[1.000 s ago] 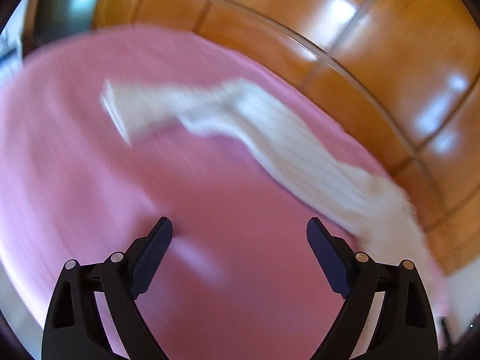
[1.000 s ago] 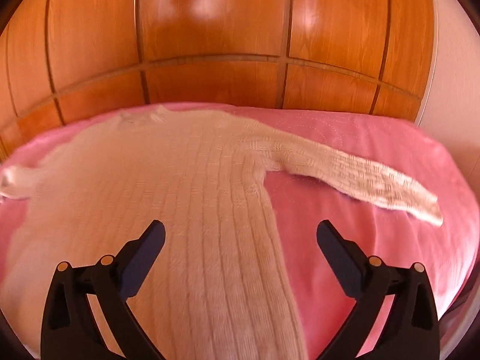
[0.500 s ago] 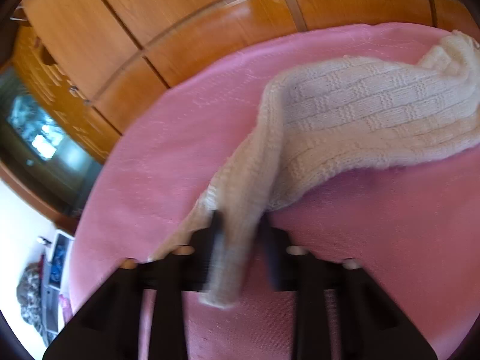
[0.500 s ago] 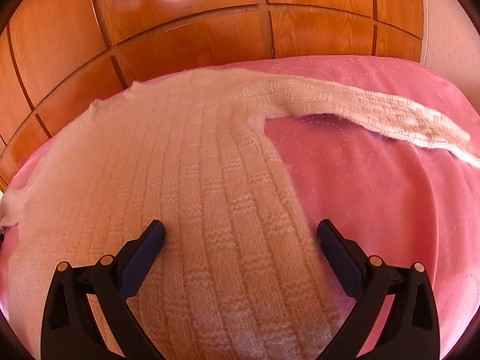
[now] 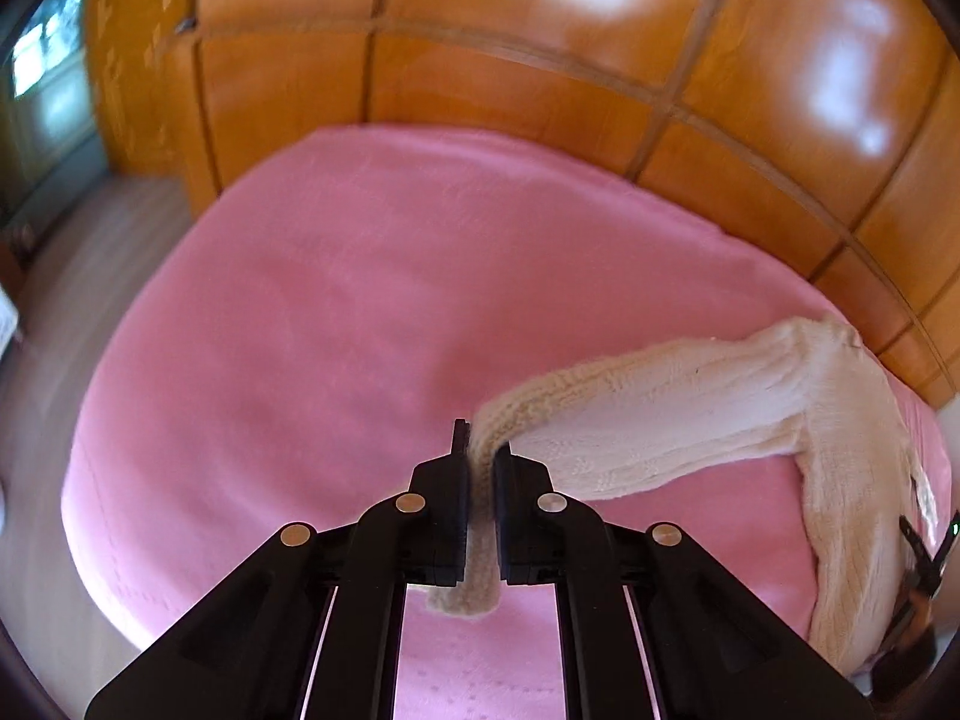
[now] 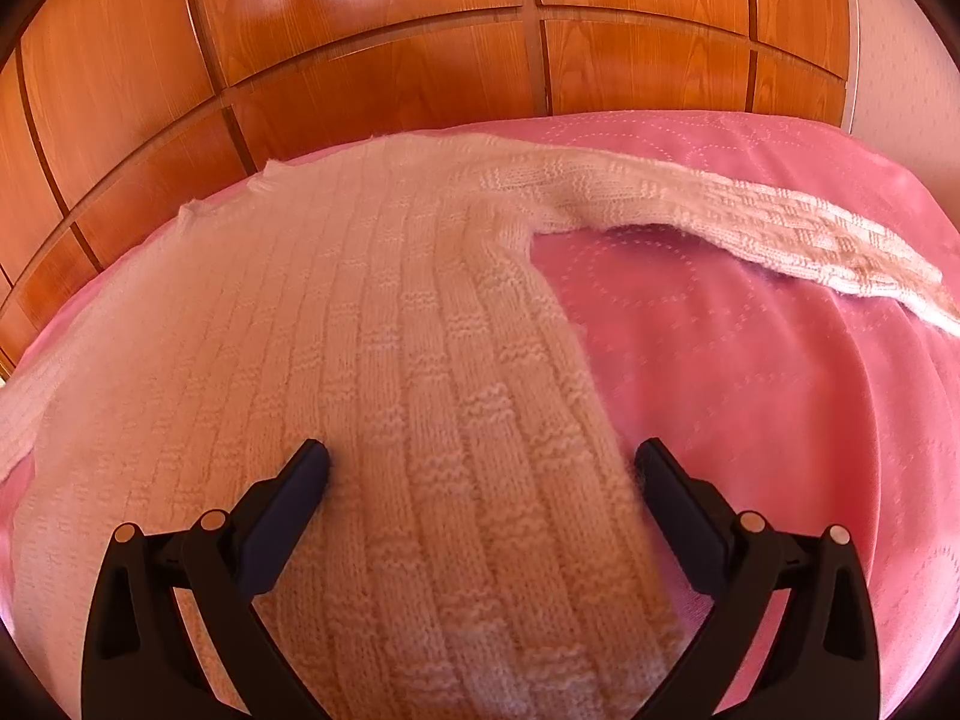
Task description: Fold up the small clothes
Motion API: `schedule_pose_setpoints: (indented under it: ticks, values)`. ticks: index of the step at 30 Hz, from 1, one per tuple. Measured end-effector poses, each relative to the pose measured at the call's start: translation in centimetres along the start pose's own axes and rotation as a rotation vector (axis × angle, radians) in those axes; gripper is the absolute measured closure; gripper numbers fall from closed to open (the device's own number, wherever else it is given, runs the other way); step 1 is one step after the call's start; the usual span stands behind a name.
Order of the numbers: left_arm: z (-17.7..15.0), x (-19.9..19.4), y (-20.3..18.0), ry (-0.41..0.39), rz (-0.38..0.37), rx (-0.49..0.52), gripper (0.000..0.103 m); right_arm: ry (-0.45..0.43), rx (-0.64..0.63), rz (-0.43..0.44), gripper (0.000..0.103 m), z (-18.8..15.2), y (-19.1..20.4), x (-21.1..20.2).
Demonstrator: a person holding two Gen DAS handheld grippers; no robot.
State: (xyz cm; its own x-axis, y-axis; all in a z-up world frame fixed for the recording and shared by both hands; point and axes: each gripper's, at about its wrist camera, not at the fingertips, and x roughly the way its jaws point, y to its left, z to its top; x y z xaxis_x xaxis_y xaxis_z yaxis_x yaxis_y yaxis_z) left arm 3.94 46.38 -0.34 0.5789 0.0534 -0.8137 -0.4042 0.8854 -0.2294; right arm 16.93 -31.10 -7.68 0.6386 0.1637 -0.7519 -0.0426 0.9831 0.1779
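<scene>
Left wrist view: a cream knitted sweater (image 5: 708,420) lies on a pink bedspread (image 5: 336,312), toward its right side, and its body runs out of frame at the lower right. One sleeve (image 5: 540,408) lifts off the cover into the left gripper (image 5: 482,459), whose jaws have just been closing and now pinch the sleeve near its cuff; the cuff end hangs below the pads. Motion blur softens the wooden wardrobe doors (image 5: 540,60) beyond.

In the right wrist view, the right gripper (image 6: 480,462) stands wide apart, its tips resting on the sweater's body, gripping nothing. The other sleeve (image 6: 750,222) stretches right, its cuff cut off. No labels or writing are readable.
</scene>
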Motion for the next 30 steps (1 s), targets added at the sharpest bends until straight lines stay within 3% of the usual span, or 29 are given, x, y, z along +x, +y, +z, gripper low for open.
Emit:
schedule_pose_setpoints:
  ticks: [3,6,9,14,21,27,30]
  values:
    - [-0.1,1.1,0.4,0.019,-0.052,-0.088,0.097,0.0,0.001,0.003,0.002,0.0,0.0,0.0]
    - [0.1,2.2,0.0,0.051,-0.173,-0.205,0.097,-0.001,0.002,0.003,0.002,0.0,0.0,-0.1]
    - [1.3,1.9,-1.9,0.093,-0.28,-0.246,0.097,-0.002,0.002,0.003,0.002,0.1,0.0,-0.1]
    - [3.5,0.0,-8.6,0.116,-0.35,-0.107,0.097,-0.005,0.006,0.008,0.002,0.0,0.0,-0.2]
    - [7.1,-1.3,-21.5,0.142,-0.538,-0.006,0.097,-0.01,0.013,0.017,0.002,0.0,0.0,-0.2]
    - [7.9,0.5,-32.0,0.14,-0.63,0.057,0.097,-0.022,0.022,0.03,0.002,0.0,-0.2,-0.4]
    - [7.3,2.3,-37.2,0.146,-0.621,0.131,0.097,-0.022,0.022,0.03,0.002,0.0,-0.2,-0.4]
